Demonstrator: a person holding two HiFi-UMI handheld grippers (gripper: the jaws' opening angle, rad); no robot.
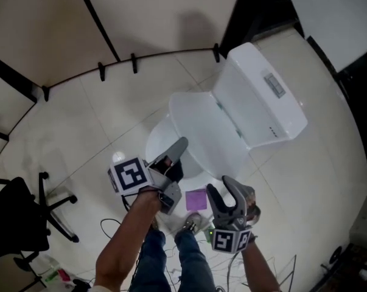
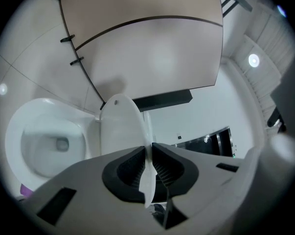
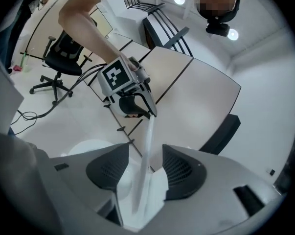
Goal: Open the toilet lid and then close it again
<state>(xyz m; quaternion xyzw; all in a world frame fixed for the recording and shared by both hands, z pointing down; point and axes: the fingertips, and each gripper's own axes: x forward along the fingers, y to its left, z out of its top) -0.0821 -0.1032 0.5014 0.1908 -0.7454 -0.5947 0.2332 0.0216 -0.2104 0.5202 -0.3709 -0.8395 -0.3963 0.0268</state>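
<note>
Two grippers meet at the toilet lid (image 1: 201, 126), raised off the bowl (image 1: 157, 143). Left gripper (image 1: 176, 156) pinches the lid's rim tight; right gripper (image 1: 224, 193) straddles that edge, jaws apart, not pressing. Best move: hold the pinch firm and swing gently toward the tank (image 1: 262, 90).
</note>
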